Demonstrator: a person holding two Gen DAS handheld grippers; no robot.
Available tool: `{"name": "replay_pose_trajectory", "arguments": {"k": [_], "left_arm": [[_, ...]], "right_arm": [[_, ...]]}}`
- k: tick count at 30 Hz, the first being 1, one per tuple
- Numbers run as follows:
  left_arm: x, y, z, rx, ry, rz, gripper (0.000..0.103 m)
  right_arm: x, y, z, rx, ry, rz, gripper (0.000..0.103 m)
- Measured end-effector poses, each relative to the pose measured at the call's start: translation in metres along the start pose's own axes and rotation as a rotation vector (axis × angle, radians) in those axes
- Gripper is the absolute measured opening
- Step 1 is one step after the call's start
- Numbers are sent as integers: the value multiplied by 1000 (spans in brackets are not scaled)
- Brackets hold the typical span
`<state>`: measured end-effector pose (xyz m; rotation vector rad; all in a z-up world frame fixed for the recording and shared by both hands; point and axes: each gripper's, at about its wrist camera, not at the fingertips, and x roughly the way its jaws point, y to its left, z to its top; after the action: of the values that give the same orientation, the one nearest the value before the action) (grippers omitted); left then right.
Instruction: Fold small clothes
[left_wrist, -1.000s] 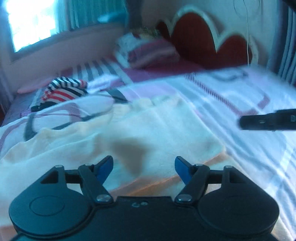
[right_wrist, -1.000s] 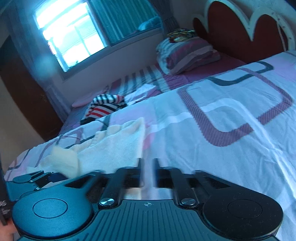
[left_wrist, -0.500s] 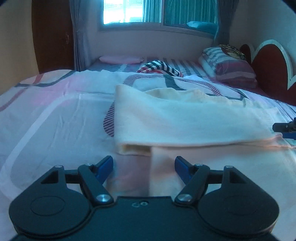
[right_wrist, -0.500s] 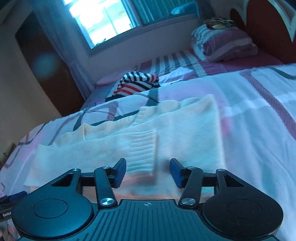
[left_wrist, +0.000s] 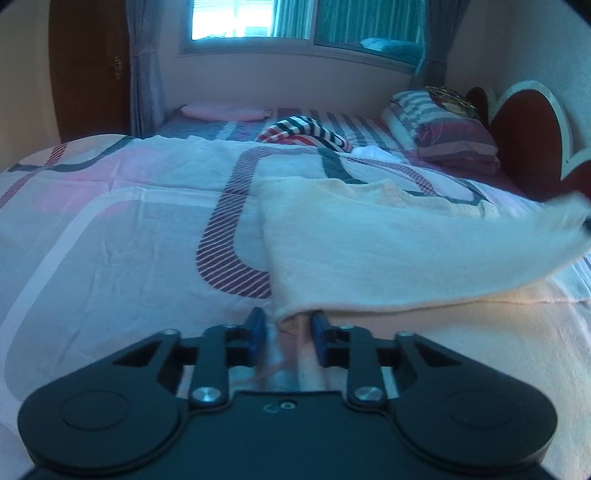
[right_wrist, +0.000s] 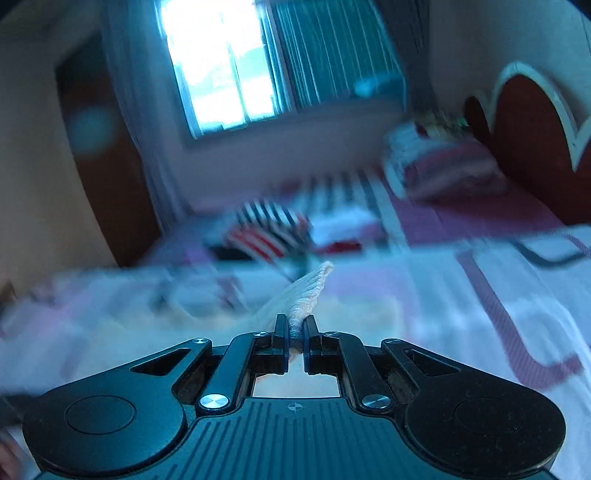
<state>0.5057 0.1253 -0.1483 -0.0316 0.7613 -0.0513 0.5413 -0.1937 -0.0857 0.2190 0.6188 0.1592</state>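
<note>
Bed (left_wrist: 110, 229): my flat folding surface. Cream sweater (left_wrist: 388, 240) spread on it, one edge lifted for folding. Right claw (right_wrist: 294, 338) pinches the ribbed edge; left claw (left_wrist: 286, 330), part-closed, straddles the near corner.

text: none legible | labels: none | numbers: none | signs: none

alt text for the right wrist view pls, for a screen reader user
The right gripper is shut on a ribbed edge of the cream sweater, lifting it above the patterned bedspread. Motion blur smears the striped garment, pillow and bright window beyond.
</note>
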Motion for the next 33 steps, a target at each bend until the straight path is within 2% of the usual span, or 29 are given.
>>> {"name": "replay_pose_trajectory", "arguments": {"k": [1,3,7,14,18,21,22,23,25,27,29,31,32,33], "left_arm": [[1,-1,0,6,1,0,20],[1,-2,0,3,6,-1,20],[2,-1,2,2,12,-3,19],[4,0,3,-11,20,-10,19],[6,-1,4,0,27,-4,21],[4,-3,4,31,28,19,33],[1,-3,2,50,21,36,50],[-7,-2,0,64,-9,57,58],[-29,0,-1,62,-108,45,56],[-34,-9,7,59,-140,1,55],[-21,-28,16,83,-123,-39,54],[2,-38,18,63,-76,-75,54],[15,-40,16,49,-34,-82,54],[23,-40,12,59,-32,-76,55]], "right_arm": [[8,-7,-7,19,43,-5,6],[13,-15,-19,37,72,-19,6],[17,-19,-28,55,76,-20,6],[2,-22,-24,47,57,0,6],[15,-25,-31,56,108,-29,6],[20,-28,-41,57,130,-39,7],[19,-29,-43,53,123,-45,9],[13,-30,-43,55,97,-68,20],[-5,-26,-41,31,7,-140,26],[-13,-20,-37,13,-32,-96,26],[-3,-5,-35,-28,-5,-61,26],[13,7,-37,-58,27,-43,26],[22,9,-41,-75,55,-68,26],[33,6,-45,-80,97,-128,25]]}}
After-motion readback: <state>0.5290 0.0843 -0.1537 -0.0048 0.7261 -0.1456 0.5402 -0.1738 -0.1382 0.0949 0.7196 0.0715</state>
